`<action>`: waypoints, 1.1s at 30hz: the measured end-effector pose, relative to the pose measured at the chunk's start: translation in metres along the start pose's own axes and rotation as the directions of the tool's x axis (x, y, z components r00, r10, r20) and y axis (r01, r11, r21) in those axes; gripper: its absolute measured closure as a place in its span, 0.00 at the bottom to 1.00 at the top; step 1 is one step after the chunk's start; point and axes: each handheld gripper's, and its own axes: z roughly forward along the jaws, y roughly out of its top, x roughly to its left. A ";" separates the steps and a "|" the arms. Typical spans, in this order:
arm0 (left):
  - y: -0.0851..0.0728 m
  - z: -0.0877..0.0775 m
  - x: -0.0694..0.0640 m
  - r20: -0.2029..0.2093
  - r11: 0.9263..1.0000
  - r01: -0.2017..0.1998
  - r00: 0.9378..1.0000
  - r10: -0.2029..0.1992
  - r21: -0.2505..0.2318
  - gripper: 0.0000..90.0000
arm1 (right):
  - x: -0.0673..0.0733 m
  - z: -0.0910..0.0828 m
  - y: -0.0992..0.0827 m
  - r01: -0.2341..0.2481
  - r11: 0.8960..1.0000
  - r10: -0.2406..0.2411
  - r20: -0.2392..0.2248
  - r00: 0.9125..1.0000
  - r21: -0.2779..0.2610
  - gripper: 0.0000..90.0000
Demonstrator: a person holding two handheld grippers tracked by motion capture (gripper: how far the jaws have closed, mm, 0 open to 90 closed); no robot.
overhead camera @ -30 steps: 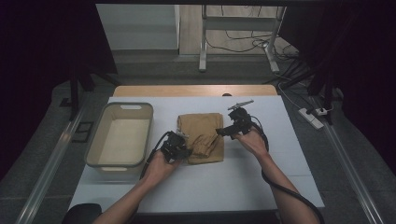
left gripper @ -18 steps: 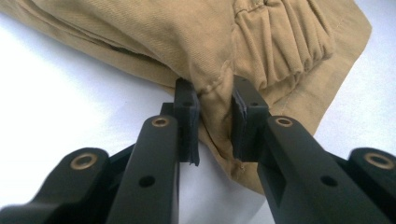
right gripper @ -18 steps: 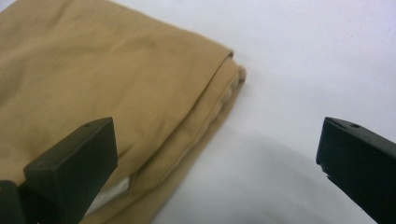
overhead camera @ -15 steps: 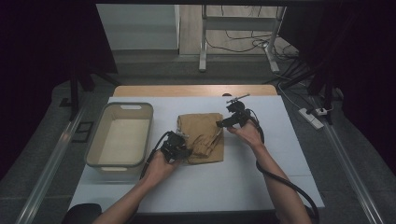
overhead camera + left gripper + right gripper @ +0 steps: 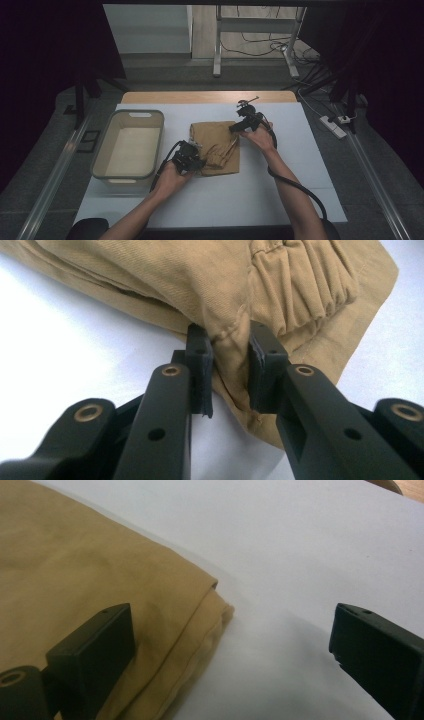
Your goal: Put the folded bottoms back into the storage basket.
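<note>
The right gripper (image 5: 239, 125) has shifted to the cloth's (image 5: 216, 145) far corner, jaws released; left gripper (image 5: 192, 161) grasps cloth beside the bare bin (image 5: 100, 170).

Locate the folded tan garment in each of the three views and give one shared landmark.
High view: folded tan garment lies mid-table, right of the bin.
Left gripper view: it spans the top, a fold pinched between the jaws.
Right gripper view: its corner lies at left.
Shared landmark: the white table cover.

Our forearms bare, no sleeves, our two grippers black, left gripper (image 5: 230, 365) with brass-ringed holes, right gripper (image 5: 239, 126) trailing thick black cable
</note>
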 end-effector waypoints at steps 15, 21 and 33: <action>0.001 0.000 0.000 0.002 1.000 -0.002 1.000 0.002 0.002 0.83 | 0.009 -0.004 0.004 0.013 0.998 -0.002 -0.197 0.980 0.055 0.91; 0.002 -0.001 0.002 0.017 1.000 0.014 1.000 -0.014 0.008 0.84 | 0.013 -0.006 0.005 0.051 0.997 -0.041 -0.171 0.984 0.052 0.93; 0.009 -0.016 0.002 0.040 0.999 0.036 0.999 -0.036 -0.011 0.85 | 0.019 -0.023 0.009 0.092 0.996 -0.090 -0.157 0.984 0.007 0.93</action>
